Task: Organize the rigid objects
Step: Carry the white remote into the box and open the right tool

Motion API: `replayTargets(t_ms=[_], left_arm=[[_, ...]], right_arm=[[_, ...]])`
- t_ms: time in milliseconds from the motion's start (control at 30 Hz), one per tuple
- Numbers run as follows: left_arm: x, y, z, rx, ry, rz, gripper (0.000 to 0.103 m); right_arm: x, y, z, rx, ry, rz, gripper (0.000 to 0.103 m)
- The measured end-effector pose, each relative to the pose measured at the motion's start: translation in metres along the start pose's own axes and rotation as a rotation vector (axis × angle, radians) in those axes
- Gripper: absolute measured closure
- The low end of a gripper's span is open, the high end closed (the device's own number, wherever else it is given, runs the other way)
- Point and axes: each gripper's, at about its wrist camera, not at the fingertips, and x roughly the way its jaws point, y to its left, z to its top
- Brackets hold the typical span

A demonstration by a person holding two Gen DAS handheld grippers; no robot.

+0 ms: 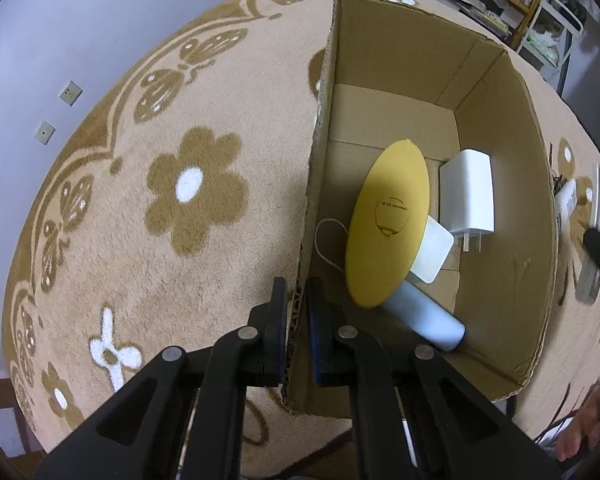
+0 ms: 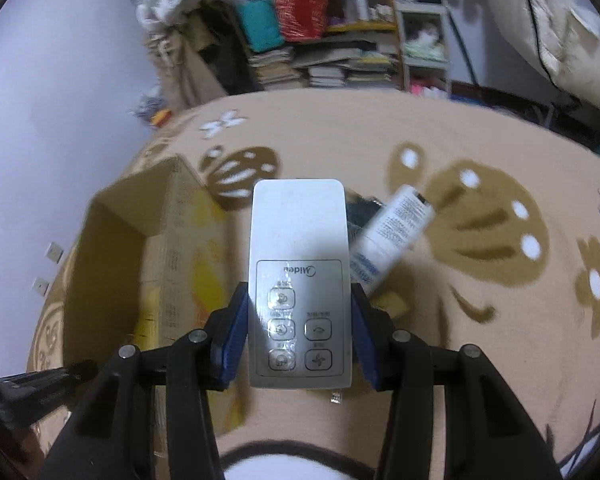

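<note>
My left gripper (image 1: 298,292) is shut on the near wall of an open cardboard box (image 1: 499,168), one finger outside and one inside. In the box lie a yellow oval case (image 1: 383,220), a white charger (image 1: 469,192), a smaller white block (image 1: 433,254) and a pale blue cylinder (image 1: 423,316). My right gripper (image 2: 299,316) is shut on a white remote control (image 2: 300,240), its blue pads pressing the remote's two long sides, held above the rug. The same cardboard box (image 2: 112,240) stands to its left. A white tube (image 2: 391,236) lies on the rug behind the remote.
A beige rug (image 1: 160,240) with brown flowers and butterflies covers the surface. Shelves (image 2: 319,52) crowded with books and baskets stand at the back. A thin white cable (image 1: 323,240) loops inside the box. A person's hand (image 1: 579,436) shows at the lower right.
</note>
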Motion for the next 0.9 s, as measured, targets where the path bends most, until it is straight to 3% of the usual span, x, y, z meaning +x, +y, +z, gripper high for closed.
replayTargets(t_ms=[500, 900], left_arm=[[0.000, 0.004, 0.001, -0.013, -0.001, -0.022, 0.095], [0.001, 0.004, 0.001, -0.015, -0.001, -0.026, 0.095]], right_arm=[[-0.015, 0.091, 0.025, -0.198, -0.065, 0.095, 0.052], [0.013, 0.110, 0.010, -0.261, 0.012, 0.106, 0.052]])
